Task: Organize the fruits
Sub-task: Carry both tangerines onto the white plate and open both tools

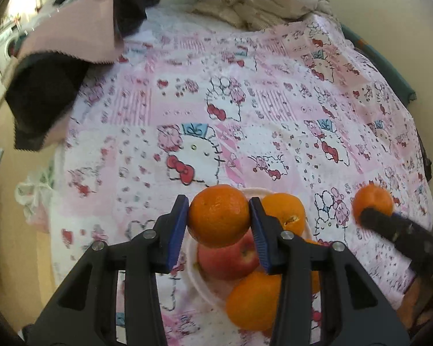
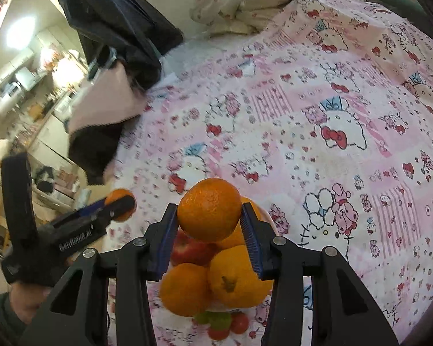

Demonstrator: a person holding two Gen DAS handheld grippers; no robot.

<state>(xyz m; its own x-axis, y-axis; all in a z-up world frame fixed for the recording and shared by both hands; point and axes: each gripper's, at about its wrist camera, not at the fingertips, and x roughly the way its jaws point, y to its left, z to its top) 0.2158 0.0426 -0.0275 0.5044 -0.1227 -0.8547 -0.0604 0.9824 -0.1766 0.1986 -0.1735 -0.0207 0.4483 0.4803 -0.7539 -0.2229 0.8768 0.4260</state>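
Oranges (image 1: 218, 216): two held; apple (image 1: 228, 259): one.

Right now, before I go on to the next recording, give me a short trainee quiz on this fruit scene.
1. True or false: both the left tongs and the right tongs are shut on an orange.
2. Which red fruit lies on the white plate under the left orange? A) apple B) strawberry C) cherry
3. Fill in: the plate sits on a pink and white patterned ____.

Key:
1. True. The left tongs grip the left orange and the right tongs grip the right orange.
2. A, the apple.
3. Bedsheet.
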